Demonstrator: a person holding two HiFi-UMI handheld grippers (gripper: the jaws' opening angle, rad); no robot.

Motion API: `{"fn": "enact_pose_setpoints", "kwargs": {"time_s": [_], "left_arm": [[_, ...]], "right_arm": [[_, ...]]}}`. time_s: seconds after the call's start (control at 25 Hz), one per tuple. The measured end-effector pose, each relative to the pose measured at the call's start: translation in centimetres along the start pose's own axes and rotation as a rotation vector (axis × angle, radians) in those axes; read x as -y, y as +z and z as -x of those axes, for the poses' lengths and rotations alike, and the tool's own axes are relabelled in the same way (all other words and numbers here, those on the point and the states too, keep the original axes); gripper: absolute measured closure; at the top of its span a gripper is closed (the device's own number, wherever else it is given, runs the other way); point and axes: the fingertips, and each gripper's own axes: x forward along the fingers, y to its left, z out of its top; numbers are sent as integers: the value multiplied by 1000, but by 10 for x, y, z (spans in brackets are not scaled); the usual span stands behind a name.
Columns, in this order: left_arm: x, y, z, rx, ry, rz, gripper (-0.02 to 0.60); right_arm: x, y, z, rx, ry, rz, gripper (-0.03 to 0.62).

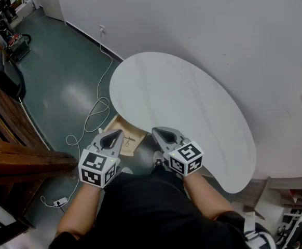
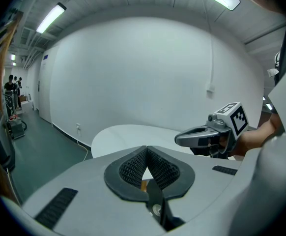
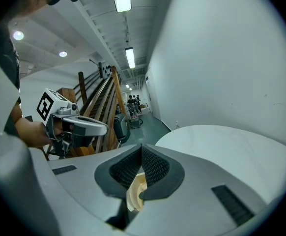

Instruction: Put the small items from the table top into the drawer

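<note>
Drawer (image 1: 119, 128) stands open below the table's (image 1: 192, 102) near-left edge, just ahead of the left gripper (image 1: 115, 134). The right gripper (image 1: 158, 132) hovers at the rim beside it. Something dark lies in the drawer, too small to name. In the left gripper view, the jaws meet at the tips, holding nothing. In the right gripper view, the jaws are likewise together and empty, and open floor (image 3: 148, 124) runs off to the left.

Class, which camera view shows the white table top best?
The head view: it looks down on the table top and shows nearly its whole outline. The left gripper view gives only a flat, foreshortened strip; the right gripper view shows one part, running out of frame.
</note>
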Motion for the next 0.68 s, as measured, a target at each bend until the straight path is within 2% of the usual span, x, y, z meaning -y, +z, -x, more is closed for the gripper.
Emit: {"fn": "enact_pose_setpoints", "kwargs": {"time_s": [0.68], "left_arm": [[-5,0,1,0,6,7,566]], "right_arm": [[0,0,-4,-13,7,-1,586]]}}
